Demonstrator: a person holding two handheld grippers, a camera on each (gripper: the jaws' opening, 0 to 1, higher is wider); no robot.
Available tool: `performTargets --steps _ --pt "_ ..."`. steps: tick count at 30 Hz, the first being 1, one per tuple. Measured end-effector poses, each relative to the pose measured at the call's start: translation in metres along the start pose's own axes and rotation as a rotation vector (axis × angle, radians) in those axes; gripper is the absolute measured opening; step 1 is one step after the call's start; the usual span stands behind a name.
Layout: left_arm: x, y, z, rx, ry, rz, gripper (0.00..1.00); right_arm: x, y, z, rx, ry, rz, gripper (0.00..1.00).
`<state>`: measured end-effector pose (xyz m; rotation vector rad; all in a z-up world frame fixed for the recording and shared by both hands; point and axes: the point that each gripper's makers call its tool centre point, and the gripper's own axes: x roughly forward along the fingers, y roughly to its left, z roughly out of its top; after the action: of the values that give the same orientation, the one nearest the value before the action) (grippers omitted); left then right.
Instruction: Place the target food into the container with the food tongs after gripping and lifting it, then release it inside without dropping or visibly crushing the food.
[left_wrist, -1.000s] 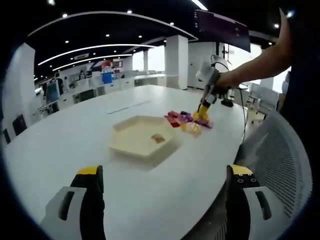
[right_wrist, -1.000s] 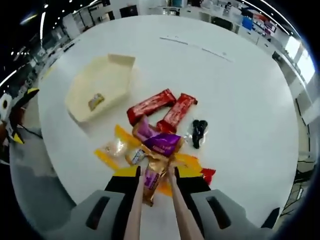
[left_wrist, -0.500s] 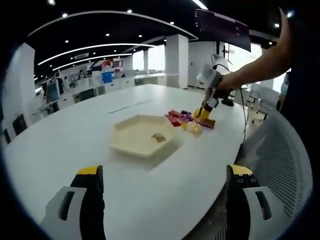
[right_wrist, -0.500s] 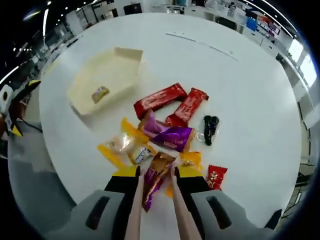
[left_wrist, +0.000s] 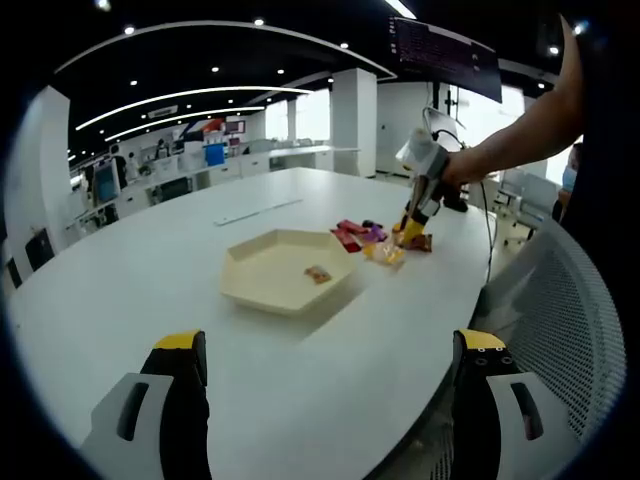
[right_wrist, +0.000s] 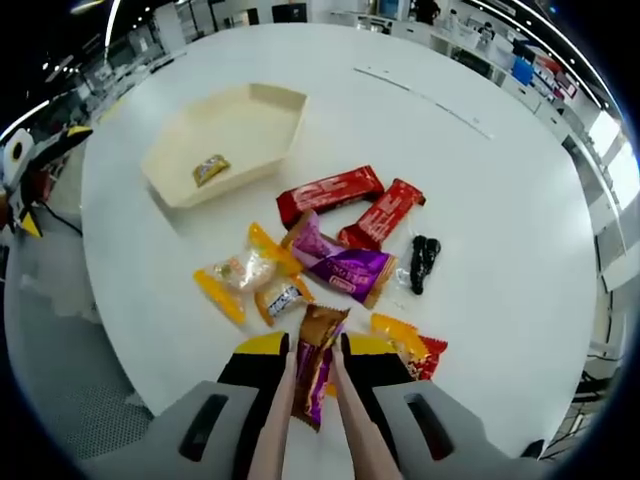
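My right gripper (right_wrist: 318, 352) is shut on a pair of pale food tongs (right_wrist: 271, 440). The tong tips pinch a brown and purple snack packet (right_wrist: 317, 368), held just above the table near the snack pile. The cream hexagonal tray (right_wrist: 262, 107) lies beyond the pile and holds one small wrapped candy (right_wrist: 210, 169). In the left gripper view the tray (left_wrist: 262, 288) sits mid-table, and the right gripper (left_wrist: 414, 225) hangs over the pile with the packet. My left gripper (left_wrist: 330, 400) is open with nothing between its jaws, well short of the tray.
On the white table (right_wrist: 490, 170) lie two red bars (right_wrist: 331, 192), a purple packet (right_wrist: 346, 268), a dark wrapped piece (right_wrist: 420, 262), a yellow-wrapped sweet (right_wrist: 240, 272) and an orange packet (right_wrist: 403, 334). A mesh chair (left_wrist: 570, 320) stands at the table's edge.
The right gripper has risen and drawn back from the pile with the brown packet pinched in the tongs. The left gripper has not moved.
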<state>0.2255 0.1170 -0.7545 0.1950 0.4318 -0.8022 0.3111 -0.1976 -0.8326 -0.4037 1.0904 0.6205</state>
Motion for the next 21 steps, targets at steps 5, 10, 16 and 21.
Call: performTargets --steps 5,10,16,21 --pt "0.000 -0.001 0.000 -0.001 0.002 -0.003 1.00 -0.004 -0.005 0.003 0.000 0.000 0.003 0.19" --pt "0.000 -0.001 0.000 -0.003 0.002 -0.003 1.00 -0.011 -0.008 0.008 -0.001 0.003 0.007 0.19" --pt "0.000 -0.001 0.001 -0.002 0.000 -0.004 1.00 -0.020 -0.014 0.020 -0.016 -0.004 0.010 0.20" --pt "0.000 -0.002 0.001 -0.002 -0.003 -0.005 1.00 -0.028 -0.021 0.029 -0.026 -0.010 0.005 0.20"
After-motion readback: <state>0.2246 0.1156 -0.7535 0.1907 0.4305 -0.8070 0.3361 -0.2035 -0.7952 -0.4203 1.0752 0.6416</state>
